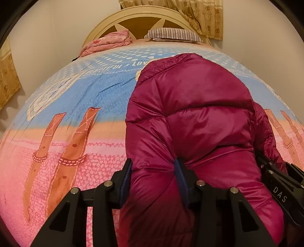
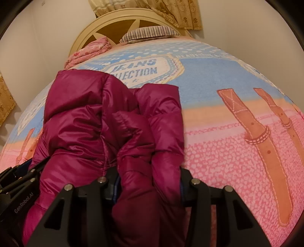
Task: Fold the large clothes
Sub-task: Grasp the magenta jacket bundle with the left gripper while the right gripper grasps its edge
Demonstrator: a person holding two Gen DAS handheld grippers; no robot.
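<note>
A magenta puffer jacket [image 1: 191,117] lies bunched on the bed, stretching away from me; it also shows in the right wrist view [image 2: 91,117]. My left gripper [image 1: 153,171] is shut on the jacket's near edge, with thick padded fabric filling the gap between its fingers. My right gripper [image 2: 150,176] is shut on another thick fold of the jacket's near edge. Each gripper shows in the other's view, the right one [image 1: 279,182] at the jacket's right side and the left one [image 2: 20,180] at its left side.
The bed sheet [image 1: 76,117] is pink and blue with printed belts and lettering. A folded pink quilt [image 1: 108,42] and a striped pillow [image 1: 172,35] lie at the cream headboard [image 1: 140,17]. Curtains [image 1: 199,15] hang behind. Walls flank the bed.
</note>
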